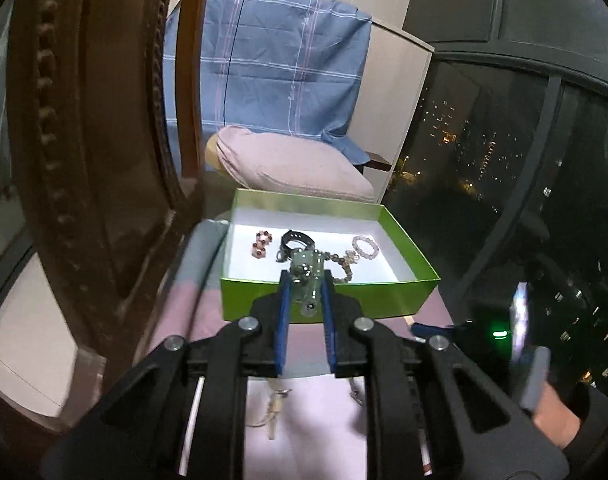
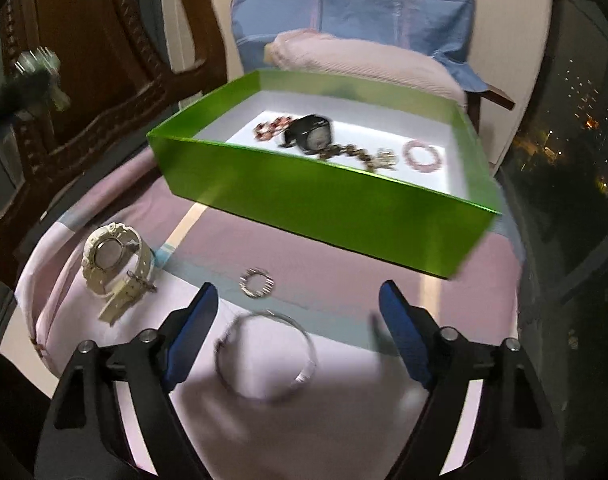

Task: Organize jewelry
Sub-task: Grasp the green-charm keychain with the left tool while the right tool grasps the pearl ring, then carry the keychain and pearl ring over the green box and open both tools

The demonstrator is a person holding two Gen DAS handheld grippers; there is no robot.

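Note:
My left gripper (image 1: 306, 280) is shut on a pale green bead bracelet (image 1: 309, 264), held in the air just before the near wall of the green box (image 1: 327, 300). The box holds a red bead bracelet (image 1: 262, 244), a black watch (image 1: 298, 240), a brown bead chain (image 1: 343, 270) and a pink bead bracelet (image 1: 364, 247). My right gripper (image 2: 298, 292) stands open over the cloth, its fingers either side of a silver bangle (image 2: 264, 356) without touching it. A small silver ring (image 2: 257, 283) lies just beyond the bangle. A white watch (image 2: 112, 264) lies to the left.
The green box (image 2: 323, 204) sits on a pink and blue cloth (image 2: 343, 280). A carved wooden frame (image 1: 84, 140) rises close on the left. A pillow (image 1: 292, 168) and a blue checked sheet (image 1: 272, 72) lie behind the box. A dark window (image 1: 523, 160) fills the right.

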